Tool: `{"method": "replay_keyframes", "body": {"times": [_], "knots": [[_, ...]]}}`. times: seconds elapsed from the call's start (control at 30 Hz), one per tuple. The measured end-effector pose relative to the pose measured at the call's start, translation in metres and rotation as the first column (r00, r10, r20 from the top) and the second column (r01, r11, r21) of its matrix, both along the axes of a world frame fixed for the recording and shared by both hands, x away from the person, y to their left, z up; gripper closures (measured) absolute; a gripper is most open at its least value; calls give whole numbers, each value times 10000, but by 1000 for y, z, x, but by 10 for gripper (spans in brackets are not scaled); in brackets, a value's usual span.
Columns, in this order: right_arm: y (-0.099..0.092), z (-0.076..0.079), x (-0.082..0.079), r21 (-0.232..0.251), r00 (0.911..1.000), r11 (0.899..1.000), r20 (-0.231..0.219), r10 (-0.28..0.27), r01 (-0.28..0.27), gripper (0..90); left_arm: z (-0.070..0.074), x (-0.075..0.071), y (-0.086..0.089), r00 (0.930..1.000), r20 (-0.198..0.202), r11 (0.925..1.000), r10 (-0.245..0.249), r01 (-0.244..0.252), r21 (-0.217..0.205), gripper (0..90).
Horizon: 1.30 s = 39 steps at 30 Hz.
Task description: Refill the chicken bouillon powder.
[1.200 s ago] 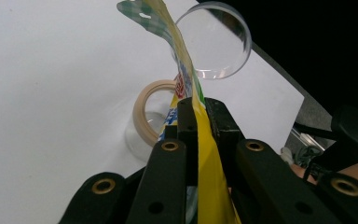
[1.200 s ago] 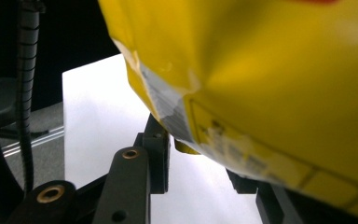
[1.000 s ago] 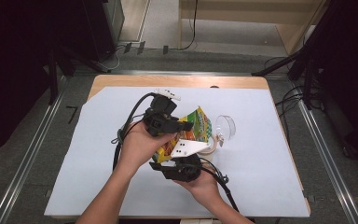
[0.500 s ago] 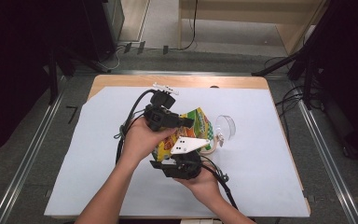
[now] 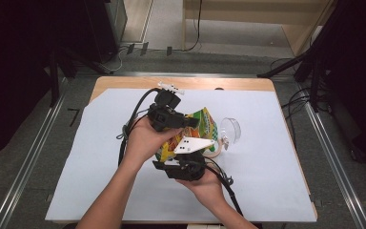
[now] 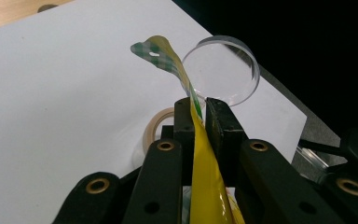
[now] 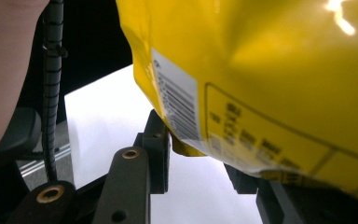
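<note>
- Left gripper (image 6: 198, 109) pinches the yellow bag's (image 6: 205, 186) top seal, likely to steady it.
- Right gripper (image 7: 200, 154) looks open; the bag hangs just above its jaws.

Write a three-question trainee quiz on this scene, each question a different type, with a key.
1. True or false: the left gripper is shut on the yellow snack bag.
2. Which lies on the white sheet beyond the bag? A) scissors B) clear round dish C) mug
3. Fill in: the printed patch on the bag in the right gripper view is a ____.

Key: 1 true; 2 B; 3 barcode.
</note>
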State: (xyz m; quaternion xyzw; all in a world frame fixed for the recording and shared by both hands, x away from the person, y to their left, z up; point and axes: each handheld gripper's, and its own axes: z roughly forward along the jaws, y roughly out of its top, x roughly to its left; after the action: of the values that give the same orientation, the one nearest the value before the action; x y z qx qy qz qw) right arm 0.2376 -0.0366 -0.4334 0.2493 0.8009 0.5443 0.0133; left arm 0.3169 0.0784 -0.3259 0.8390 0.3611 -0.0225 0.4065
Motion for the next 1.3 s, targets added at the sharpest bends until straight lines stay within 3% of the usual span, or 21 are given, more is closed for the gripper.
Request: {"method": "replay_keyframes", "body": {"times": [0.13, 0.27, 0.47, 0.93, 1.07, 1.2, 1.3], "knots": [[3, -1, -1, 96, 9995, 9996, -170, -266, 268, 661, 0, 0, -1, 10000, 32, 10000, -58, 58, 55, 836], [5, -1, -2, 196, 9954, 9959, -382, -877, 885, 663, 1, -1, -3, 9998, 141, 9998, -163, 162, 112, 836], [8, -2, -7, -141, 9899, 9900, -174, -1406, 1403, 644, -1, 1, -6, 9996, 79, 9996, -253, 251, 163, 836], [10, -1, -9, -626, 9891, 9888, 670, -1315, 1357, 646, -1, 6, -2, 9990, -199, 9991, -399, 397, -118, 836], [11, -1, -9, -544, 9881, 9881, 634, -1400, 1435, 652, -1, 6, -1, 9988, -188, 9986, -460, 455, -251, 836], [12, -1, -7, -404, 9865, 9857, 158, -1630, 1635, 655, 0, 5, -2, 9987, -187, 9987, -474, 471, -198, 834], [13, 0, -8, -374, 9861, 9855, 193, -1649, 1655, 652, 1, 5, -1, 9988, -180, 9986, -465, 460, -274, 834]]}}
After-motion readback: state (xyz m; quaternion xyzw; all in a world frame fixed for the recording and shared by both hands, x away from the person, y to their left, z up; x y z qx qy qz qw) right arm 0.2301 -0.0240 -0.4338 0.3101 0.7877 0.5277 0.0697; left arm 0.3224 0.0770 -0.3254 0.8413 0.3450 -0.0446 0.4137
